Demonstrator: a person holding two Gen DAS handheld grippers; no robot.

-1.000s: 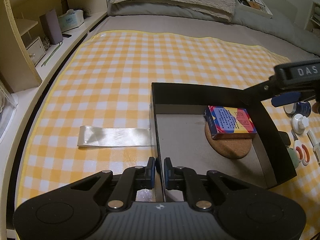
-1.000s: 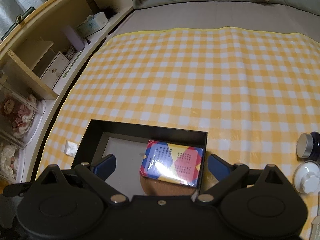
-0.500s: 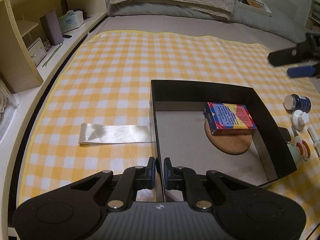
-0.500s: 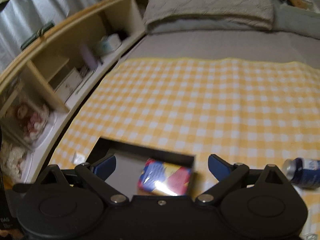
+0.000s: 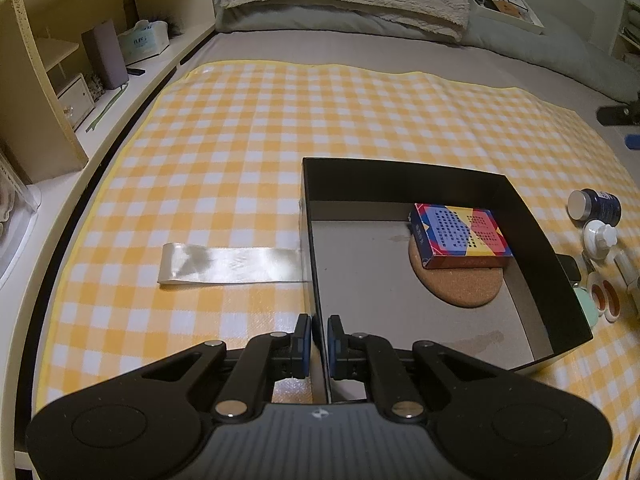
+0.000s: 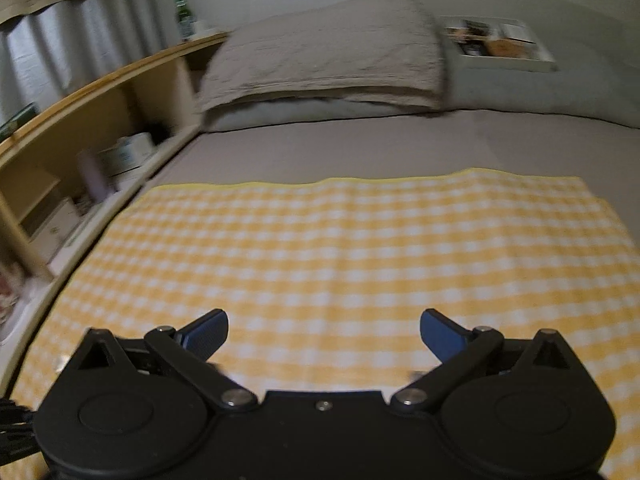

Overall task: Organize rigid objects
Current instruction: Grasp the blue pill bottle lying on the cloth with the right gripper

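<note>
My left hand-held gripper [image 5: 319, 340] is clamped on the black box's [image 5: 532, 224] near-left wall. Card pack [image 5: 460, 236] on cork coaster [image 5: 460, 286] at its far-right corner. My right hand-held gripper [image 6: 324, 330] is spread, empty, above bare checked cloth [image 6: 360, 240]; bed [image 6: 340, 152] beyond.

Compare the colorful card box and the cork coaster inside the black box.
The card box is rectangular and printed in blue, red and yellow; the cork coaster is round and plain brown. The card box is thicker and lies on top, covering the coaster's far part. Both sit toward the black box's far right corner.
</note>
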